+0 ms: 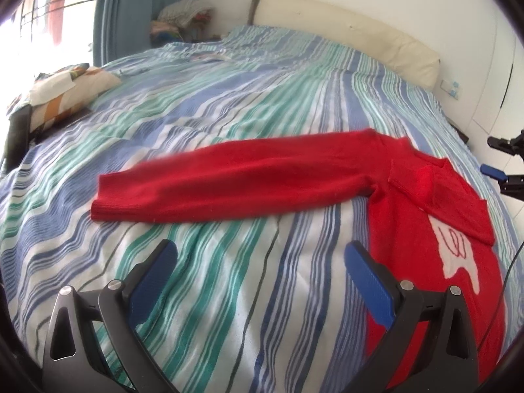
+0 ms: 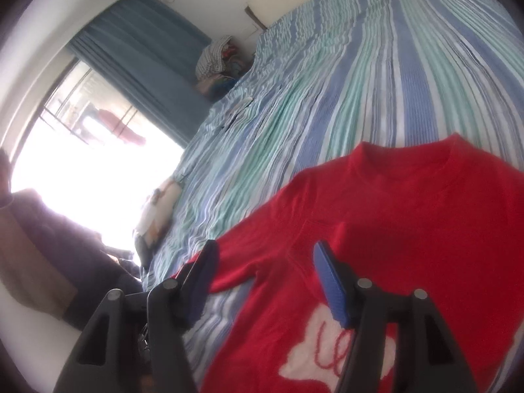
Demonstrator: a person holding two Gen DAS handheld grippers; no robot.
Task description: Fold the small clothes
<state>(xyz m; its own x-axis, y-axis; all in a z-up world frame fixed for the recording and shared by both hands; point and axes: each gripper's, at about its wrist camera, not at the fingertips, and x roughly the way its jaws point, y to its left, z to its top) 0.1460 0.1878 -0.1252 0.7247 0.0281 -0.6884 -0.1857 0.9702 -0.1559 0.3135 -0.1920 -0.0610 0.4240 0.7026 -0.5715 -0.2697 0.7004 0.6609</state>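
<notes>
A small red sweater (image 1: pixel 435 216) with a white motif lies flat on the striped bed. Its left sleeve (image 1: pixel 235 183) stretches out to the left. My left gripper (image 1: pixel 262 252) is open and empty, hovering over the bedspread just in front of that sleeve. In the right wrist view the sweater (image 2: pixel 409 222) fills the lower right, neckline at the top, white motif (image 2: pixel 327 353) low. My right gripper (image 2: pixel 265 255) is open and empty above the sweater's left shoulder and sleeve. It also shows at the right edge of the left wrist view (image 1: pixel 504 167).
The bed has a blue, green and white striped cover (image 1: pixel 229 98) and a cream headboard (image 1: pixel 347 29). A patterned pillow (image 1: pixel 65 91) lies at the left edge. A heap of clothes (image 1: pixel 183 16) sits beside a blue curtain (image 1: pixel 144 9) and a bright window.
</notes>
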